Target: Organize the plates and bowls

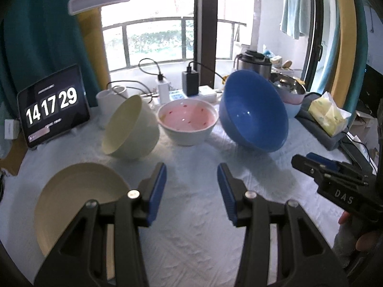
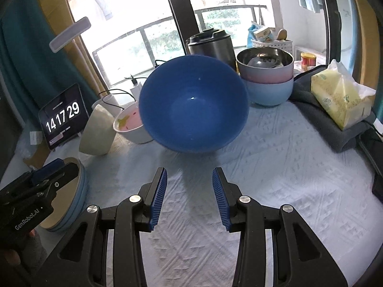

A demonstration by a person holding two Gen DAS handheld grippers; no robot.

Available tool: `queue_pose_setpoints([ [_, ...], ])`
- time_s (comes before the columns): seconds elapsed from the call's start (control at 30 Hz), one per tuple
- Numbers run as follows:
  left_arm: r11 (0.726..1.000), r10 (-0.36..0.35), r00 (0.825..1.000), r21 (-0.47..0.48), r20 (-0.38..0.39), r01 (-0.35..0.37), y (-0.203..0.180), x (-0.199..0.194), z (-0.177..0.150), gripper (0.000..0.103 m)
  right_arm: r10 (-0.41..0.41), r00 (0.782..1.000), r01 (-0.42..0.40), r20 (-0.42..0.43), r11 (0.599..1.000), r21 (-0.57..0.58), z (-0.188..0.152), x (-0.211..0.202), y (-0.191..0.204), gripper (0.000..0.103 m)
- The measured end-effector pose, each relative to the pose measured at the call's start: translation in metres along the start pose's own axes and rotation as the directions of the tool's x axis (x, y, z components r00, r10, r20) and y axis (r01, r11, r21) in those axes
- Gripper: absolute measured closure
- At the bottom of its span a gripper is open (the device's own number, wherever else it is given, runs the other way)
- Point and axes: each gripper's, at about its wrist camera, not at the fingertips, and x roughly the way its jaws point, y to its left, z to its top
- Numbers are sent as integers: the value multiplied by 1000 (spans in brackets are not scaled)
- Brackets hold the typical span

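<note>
"14 17 29" on tablet [image 1: 53,105]; "GenRobot.AI" on left claw [image 2: 43,179]

Home (balcony laundry [image 1: 294,12], rice cooker [image 2: 211,45])

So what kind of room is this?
Probably a home room beside a balcony: a cloth-covered table holding a big blue plastic bowl, a steel rice cooker, and washing on a line outside.

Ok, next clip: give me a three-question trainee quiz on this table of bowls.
1. True or false: the blue bowl stands level on its base.
2. Which bowl sits between the cream bowl and the blue one? A) steel B) white bowl with pink inside C) light blue
3. Does the left hand-held gripper or the right hand-held gripper hold anything?

Key: 1 false, it is tilted. 2 B. 3 No, both open and empty.
</note>
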Motion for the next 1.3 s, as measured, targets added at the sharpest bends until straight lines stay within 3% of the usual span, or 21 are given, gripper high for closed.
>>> queue_pose_setpoints([
  [0.5, 998, -26, 998, 61, 64, 22, -30, 35, 28, 57, -23, 999, 23, 26, 1000, -10, 28, 22, -25, 61],
  [0.9, 996, -23, 991, 84, 136, 11, -43, 68, 42, 57, -31, 999, 30, 14, 997, 66, 42, 56, -45, 61],
  [1.3, 994, -27, 998, 105, 54, 21, -54, 103, 43, 57, -33, 999, 32, 1, 986, 161, 46, 79, -63, 61],
])
